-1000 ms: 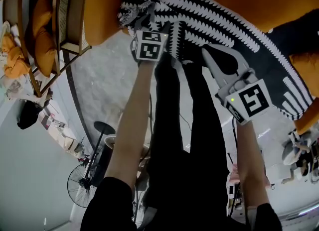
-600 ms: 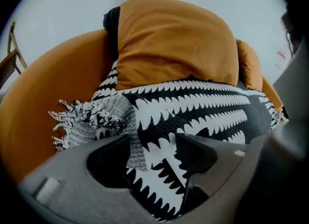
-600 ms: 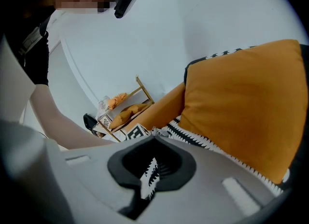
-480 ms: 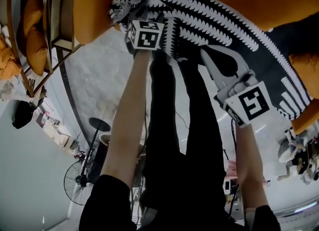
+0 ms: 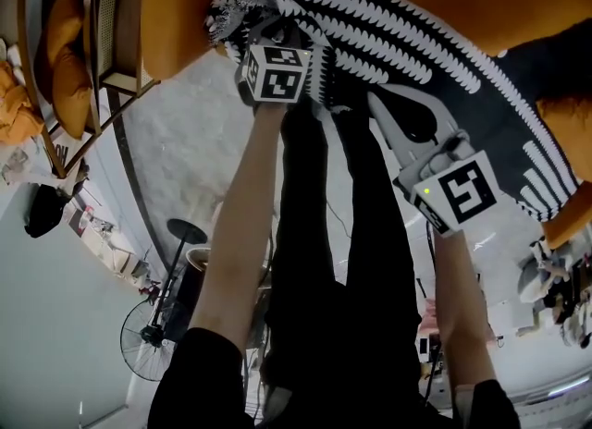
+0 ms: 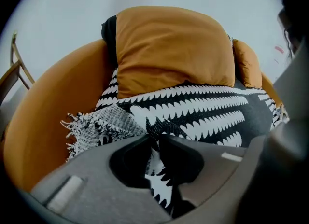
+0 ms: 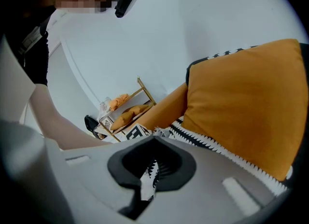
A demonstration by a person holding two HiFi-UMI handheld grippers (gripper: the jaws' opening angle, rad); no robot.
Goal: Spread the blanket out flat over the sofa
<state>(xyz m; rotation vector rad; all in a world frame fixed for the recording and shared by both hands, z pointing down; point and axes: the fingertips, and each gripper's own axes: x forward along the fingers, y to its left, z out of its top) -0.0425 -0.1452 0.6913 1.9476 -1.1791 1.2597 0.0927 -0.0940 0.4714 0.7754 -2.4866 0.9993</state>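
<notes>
A black-and-white zigzag blanket (image 5: pixel 416 48) lies over the orange sofa (image 5: pixel 176 20) and hangs over the seat front. My left gripper (image 5: pixel 266 28) is at the blanket's fringed corner. Its jaws have just been closing, and in the left gripper view a fold of blanket (image 6: pixel 207 117) is pinched between them (image 6: pixel 154 143). My right gripper (image 5: pixel 381 104) is further right along the front edge, shut on the blanket's hem (image 7: pixel 193 138), with cloth showing between its jaws (image 7: pixel 153 146). An orange cushion (image 6: pixel 174 49) rests on the blanket against the sofa back.
The person's legs in black trousers (image 5: pixel 333 261) stand close to the sofa front. A wooden shelf with orange cushions (image 5: pixel 74 57) stands to the left. A black bag (image 5: pixel 46 210), a round stand (image 5: pixel 185 233) and a floor fan (image 5: pixel 148 339) are on the floor.
The left gripper has shifted slightly at the blanket's fringed corner and now sits down on the cloth. The right gripper keeps its place and its hold.
</notes>
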